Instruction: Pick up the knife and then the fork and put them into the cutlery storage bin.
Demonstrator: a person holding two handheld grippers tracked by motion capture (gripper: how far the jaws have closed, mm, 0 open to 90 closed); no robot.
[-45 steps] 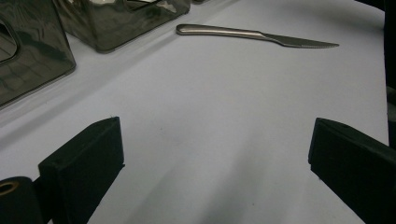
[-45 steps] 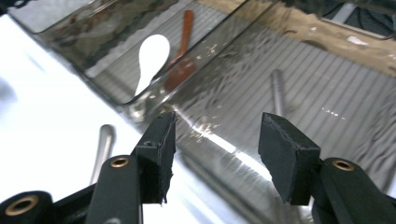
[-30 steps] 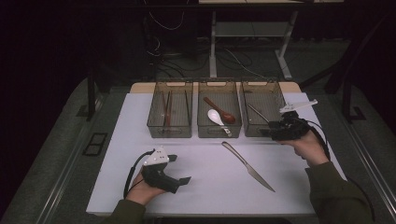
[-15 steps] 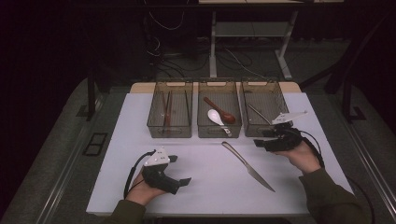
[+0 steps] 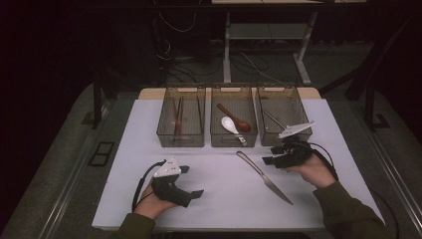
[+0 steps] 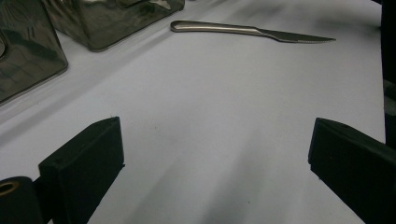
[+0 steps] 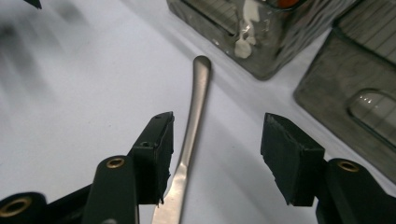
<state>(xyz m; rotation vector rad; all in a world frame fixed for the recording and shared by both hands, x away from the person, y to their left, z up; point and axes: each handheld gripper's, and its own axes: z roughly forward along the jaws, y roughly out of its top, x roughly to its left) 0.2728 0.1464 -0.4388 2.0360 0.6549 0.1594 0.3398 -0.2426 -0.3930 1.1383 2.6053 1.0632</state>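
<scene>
Knife (image 5: 263,178) lies flat on the white table (image 5: 219,209), just before three bins (image 5: 234,117), its handle between the spread jaws of the right gripper (image 7: 217,156), untouched. Left gripper (image 5: 191,181) rests well apart, jaws wide, holding nothing.

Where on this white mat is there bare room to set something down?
Bare white mat left of the left bin, and between the left gripper and knife. Crowded: the right bin's front, where the right gripper nears the knife.
</scene>
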